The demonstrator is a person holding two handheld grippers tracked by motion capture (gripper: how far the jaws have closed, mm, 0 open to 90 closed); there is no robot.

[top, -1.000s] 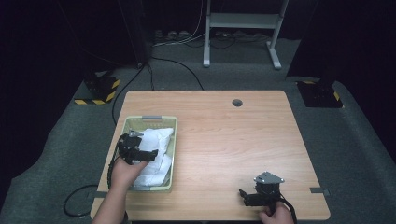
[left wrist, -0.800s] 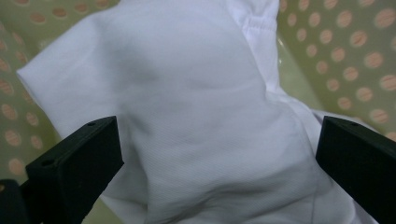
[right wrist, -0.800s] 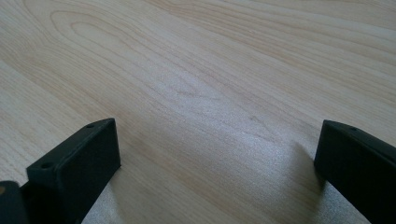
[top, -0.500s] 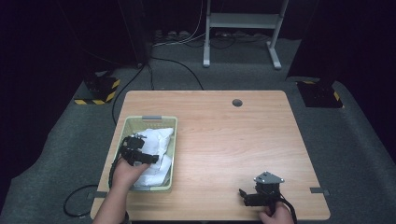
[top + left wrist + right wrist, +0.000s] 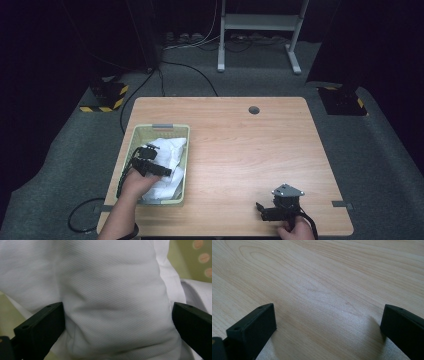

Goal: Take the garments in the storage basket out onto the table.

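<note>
Left gripper [image 5: 117, 322] is down in the basket [image 5: 131, 145], jaws spread wide with a bulge of the white cloth [image 5: 110, 290] sitting squarely between them; the fabric fills the gap and reaches both jaw faces, but they haven't pinched it. In the high view the left gripper [image 5: 150, 165] sits over the cloth [image 5: 167, 155], which lies crumpled inside the pale green basket at the table's [image 5: 250, 145] left-near side. Can't tell whether it's one piece of cloth or several: folds overlap, and the near part is covered by the hand [image 5: 135, 184] and gripper. In the left gripper view a bit of basket wall with round holes shows top right; the cloth's edges are cut off by the frame. Right gripper [image 5: 328, 325] also stands released, jaws wide over bare wood, nothing between them; in the high view it rests near the table's front edge [image 5: 272, 212], well apart from the basket.
</note>
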